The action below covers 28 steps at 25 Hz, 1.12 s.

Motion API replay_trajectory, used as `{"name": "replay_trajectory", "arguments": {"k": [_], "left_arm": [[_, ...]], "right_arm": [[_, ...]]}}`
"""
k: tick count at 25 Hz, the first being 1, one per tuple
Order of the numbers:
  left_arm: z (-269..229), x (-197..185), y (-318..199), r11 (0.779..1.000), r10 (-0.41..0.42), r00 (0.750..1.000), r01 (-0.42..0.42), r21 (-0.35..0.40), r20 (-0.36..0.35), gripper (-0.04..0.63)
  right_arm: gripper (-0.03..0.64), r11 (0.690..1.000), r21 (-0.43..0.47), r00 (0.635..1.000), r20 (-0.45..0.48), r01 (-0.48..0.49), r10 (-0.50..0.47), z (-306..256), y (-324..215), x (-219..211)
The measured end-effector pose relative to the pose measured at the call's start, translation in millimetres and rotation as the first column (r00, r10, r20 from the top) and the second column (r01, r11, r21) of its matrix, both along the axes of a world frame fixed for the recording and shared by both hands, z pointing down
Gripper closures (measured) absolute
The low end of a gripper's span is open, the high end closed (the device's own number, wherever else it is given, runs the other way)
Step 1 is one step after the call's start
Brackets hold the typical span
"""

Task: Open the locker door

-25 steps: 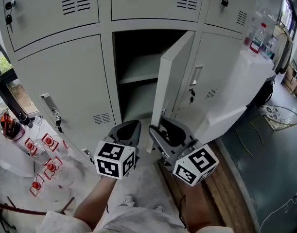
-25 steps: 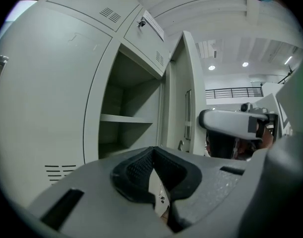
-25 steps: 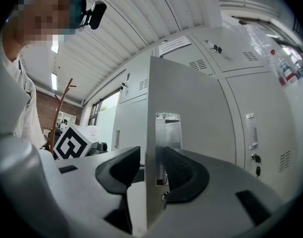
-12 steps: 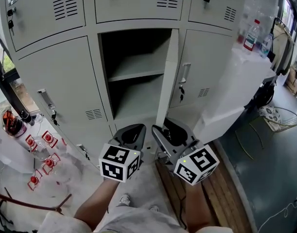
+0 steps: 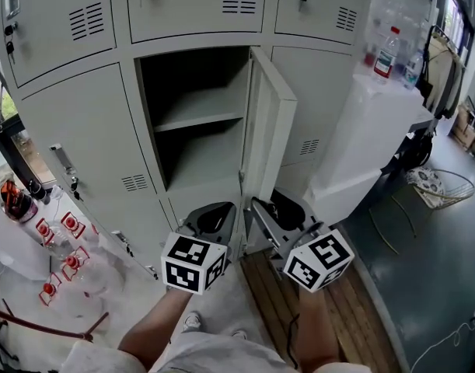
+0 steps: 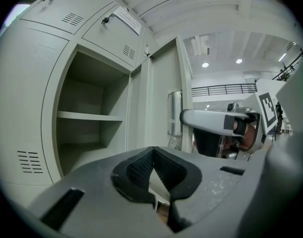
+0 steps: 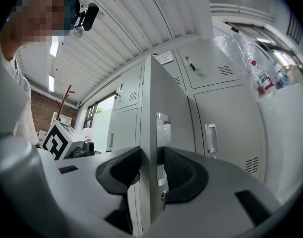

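Observation:
The grey locker door (image 5: 268, 123) of the middle locker stands swung out, and its compartment with one shelf (image 5: 194, 119) is bare inside. My right gripper (image 5: 258, 205) holds the door's free edge (image 7: 149, 108). Its jaws have just been closing and sit either side of that edge, one pad (image 7: 183, 175) against the handle side. The right gripper (image 7: 151, 155) is shut on the door. My left gripper (image 5: 220, 208) hangs just left of it, below the opening, touching nothing. Its pads (image 6: 163, 170) meet at the tips around nothing, so the left gripper (image 6: 152, 150) is shut.
Shut lockers (image 5: 74, 123) surround the open one. A white counter (image 5: 377, 115) with bottles (image 5: 385, 53) stands at the right, with a wire basket (image 5: 439, 185) beyond it. Red-capped items (image 5: 58, 243) lie at the left. Wooden planks (image 5: 280, 294) run under my right arm.
The door has swung further out from the locker with my right gripper on its edge. Both grippers have drawn back from the lockers, and more of the compartment shows.

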State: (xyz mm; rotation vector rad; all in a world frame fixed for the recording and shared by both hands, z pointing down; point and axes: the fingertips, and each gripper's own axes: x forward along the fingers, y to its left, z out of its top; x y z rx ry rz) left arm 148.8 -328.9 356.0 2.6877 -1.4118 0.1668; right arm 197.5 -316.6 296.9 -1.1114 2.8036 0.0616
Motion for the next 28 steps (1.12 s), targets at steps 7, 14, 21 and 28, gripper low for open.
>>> {"name": "replay_trajectory", "arguments": {"k": [7,14,21,28], "left_arm": [[2.0,28.4,2.1,1.000,0.023,1.000,-0.023,0.000,0.015,0.589],[4.6,53.8,-2.3,0.999,0.050,0.998,-0.050,0.000,0.026,0.589],[3.9,75.8,-9.1,0.997,0.072,0.997,-0.072,0.003,0.029,0.589],[4.6,84.9,-18.8,0.998,0.068,0.997,-0.068,0.000,0.028,0.589]], "right_arm": [[0.482,0.999,0.007,0.999,0.021,-0.041,0.041,0.0,-3.6,38.1],[0.509,0.993,0.005,0.992,0.034,-0.118,0.118,1.6,-14.2,79.4],[0.531,0.984,-0.014,0.983,0.047,-0.179,0.180,3.5,-27.8,113.2],[0.532,0.974,-0.024,0.973,0.051,-0.225,0.226,4.1,-42.1,138.1]]}}
